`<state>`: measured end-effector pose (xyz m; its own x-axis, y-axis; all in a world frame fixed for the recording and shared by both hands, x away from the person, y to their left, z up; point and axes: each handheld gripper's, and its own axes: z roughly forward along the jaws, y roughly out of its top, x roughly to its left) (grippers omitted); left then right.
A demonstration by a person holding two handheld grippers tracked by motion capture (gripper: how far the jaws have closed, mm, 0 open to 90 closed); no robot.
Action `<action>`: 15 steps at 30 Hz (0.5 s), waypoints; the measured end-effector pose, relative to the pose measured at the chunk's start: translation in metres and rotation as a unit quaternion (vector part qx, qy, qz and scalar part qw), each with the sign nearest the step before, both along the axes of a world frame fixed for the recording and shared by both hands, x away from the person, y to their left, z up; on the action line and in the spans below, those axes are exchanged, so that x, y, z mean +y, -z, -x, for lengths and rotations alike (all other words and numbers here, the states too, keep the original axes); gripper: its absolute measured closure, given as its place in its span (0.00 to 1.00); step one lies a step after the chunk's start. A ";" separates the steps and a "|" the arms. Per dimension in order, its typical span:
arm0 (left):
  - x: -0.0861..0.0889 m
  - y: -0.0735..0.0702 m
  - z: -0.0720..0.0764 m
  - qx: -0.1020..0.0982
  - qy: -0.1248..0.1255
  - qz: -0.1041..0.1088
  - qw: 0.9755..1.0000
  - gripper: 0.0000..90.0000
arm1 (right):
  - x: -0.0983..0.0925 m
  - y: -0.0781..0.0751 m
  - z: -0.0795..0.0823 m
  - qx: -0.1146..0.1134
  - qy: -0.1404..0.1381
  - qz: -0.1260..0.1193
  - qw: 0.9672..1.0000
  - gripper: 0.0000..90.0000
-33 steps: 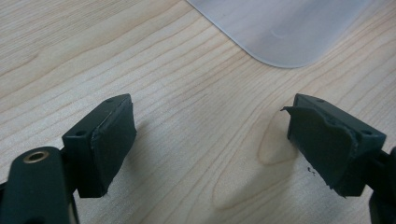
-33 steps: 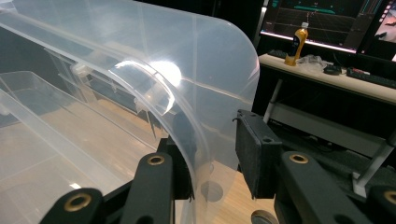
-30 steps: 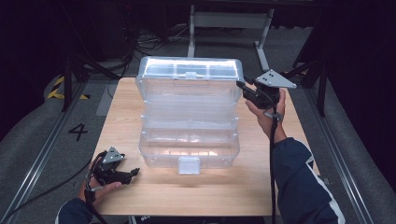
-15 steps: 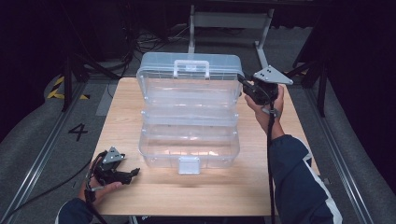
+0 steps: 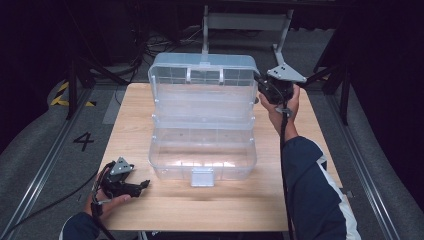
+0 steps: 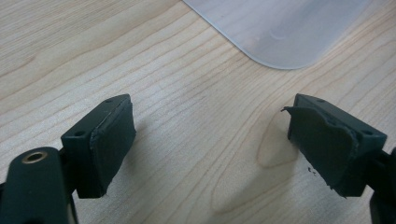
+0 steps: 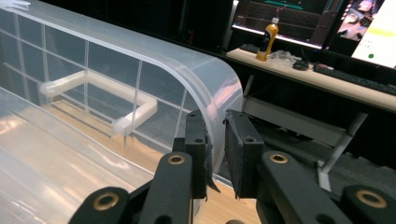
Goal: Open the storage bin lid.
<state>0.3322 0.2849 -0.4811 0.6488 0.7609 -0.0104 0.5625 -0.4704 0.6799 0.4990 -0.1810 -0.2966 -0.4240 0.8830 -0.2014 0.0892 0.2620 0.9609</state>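
Jaws of the left gripper (image 5: 142, 184) are being held wide apart, with nothing between them, low over the wooden table (image 5: 320, 150) near its front left corner. That hand is being kept still, as it was a second ago. In the left gripper view the black rubber pads (image 6: 112, 140) are looking worn and a bit torn at the edges, and a rounded corner of the box (image 6: 280, 32) is being seen just ahead.

In the middle of the table, the big clear plastic box (image 5: 202, 150) is being opened. Its lid (image 5: 202, 80) is now being stood almost upright at the back; a second ago it was still leaning flatter over the trays. So the opening is probably nearly done. The box is smooth and see-through, with rounded corners, stepped trays, a white handle (image 7: 100, 93) on the lid and a small latch (image 5: 202, 176) at the front.

On the right, the right gripper (image 5: 261, 90) is being pressed onto the lid's right edge. Its jaws have just been closing, and the thin curved rim (image 7: 212, 121) is being pinched between them.
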 end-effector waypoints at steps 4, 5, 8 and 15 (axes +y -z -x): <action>0.000 0.000 0.000 0.000 0.000 0.001 1.000 0.17 | -0.001 0.001 -0.009 0.001 0.002 -0.002 1.000 0.92; 0.000 0.000 0.000 0.000 0.000 0.000 1.000 0.17 | -0.002 0.000 -0.011 0.003 0.001 -0.001 1.000 0.93; 0.000 0.000 0.000 0.000 0.000 0.000 1.000 0.17 | 0.000 0.000 -0.017 0.002 0.004 0.007 1.000 0.93; -0.001 0.001 0.000 0.001 -0.003 0.005 1.000 0.17 | 0.000 0.001 -0.028 0.011 0.001 0.007 1.000 0.94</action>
